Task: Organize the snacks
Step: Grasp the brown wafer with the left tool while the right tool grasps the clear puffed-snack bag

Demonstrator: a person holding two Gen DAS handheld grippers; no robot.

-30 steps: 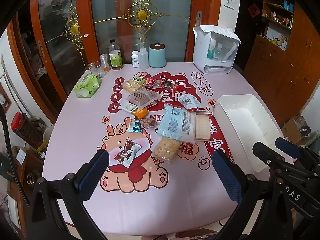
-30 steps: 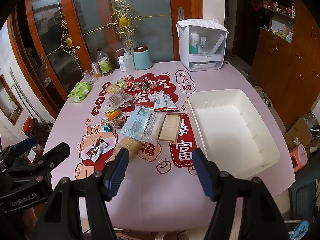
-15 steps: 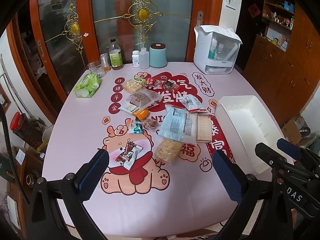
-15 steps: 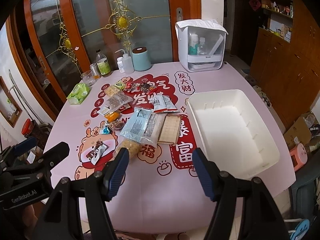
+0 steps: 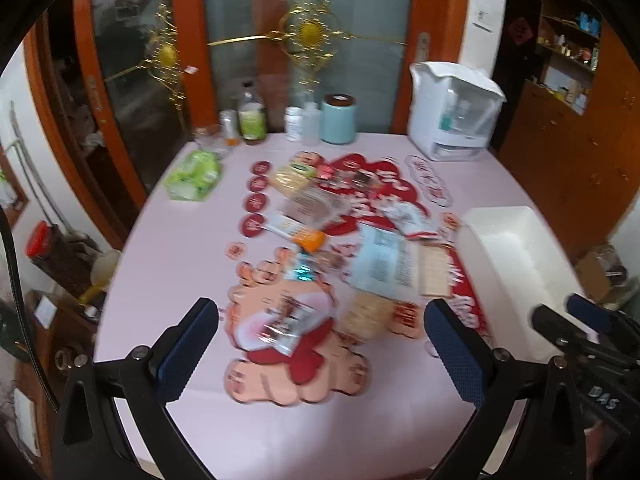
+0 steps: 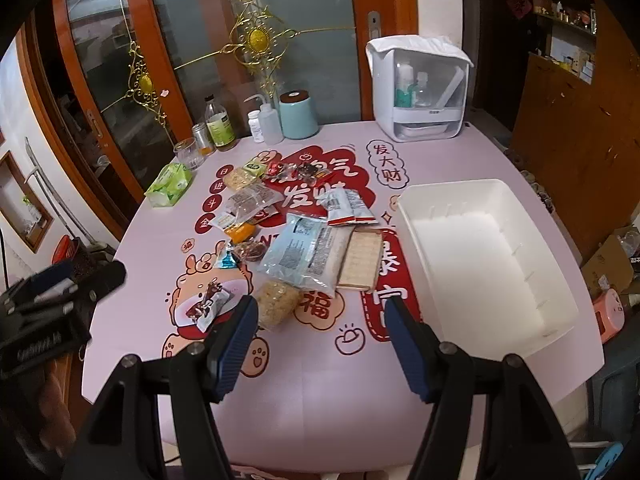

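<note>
While the white bin at the table's right edge holds nothing, every snack lies mid-table; your left claw and right claw gape wide, empty. All sorting remains.

We see bare table along the near edge, w/ both tongs, left and right, spread wide above it, touching nothing. Snacks clutter the centre strip. The bin blocks the right side; its inside is free. Bottles, a jar and a dispenser line the far edge. The green pack sits far left, w/ open cloth between it and the snacks.
</note>
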